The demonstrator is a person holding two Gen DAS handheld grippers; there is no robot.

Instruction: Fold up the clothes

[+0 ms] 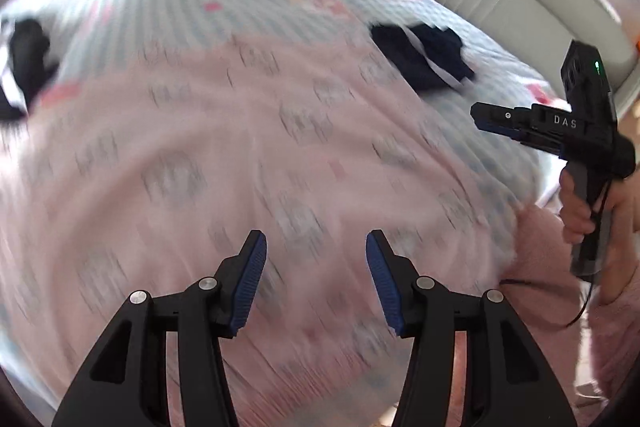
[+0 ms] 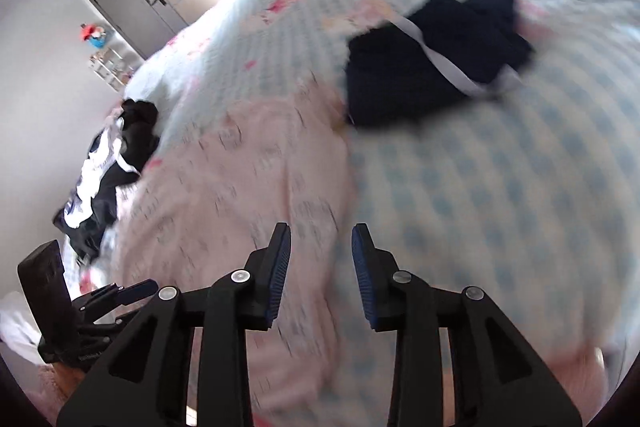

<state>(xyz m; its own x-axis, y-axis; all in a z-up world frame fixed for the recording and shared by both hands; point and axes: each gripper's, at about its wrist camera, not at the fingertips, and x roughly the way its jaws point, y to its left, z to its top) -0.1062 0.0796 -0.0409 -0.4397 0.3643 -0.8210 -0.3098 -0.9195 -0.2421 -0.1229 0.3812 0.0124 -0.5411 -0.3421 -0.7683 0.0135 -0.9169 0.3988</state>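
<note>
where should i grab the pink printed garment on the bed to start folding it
Take the pink garment at its right-hand edge, where it ends against the bare blue checked bedspread. That border shows clearly, so the right gripper, open just above it, could likely pinch it coming down from the near side. The left gripper, also open, hovers over the garment's middle, where there is no edge to catch.

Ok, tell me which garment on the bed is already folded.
The dark navy garment with white trim, a compact bundle on the checked bedspread. The pink printed garment lies spread out, and the black-and-white one is a crumpled heap.
</note>
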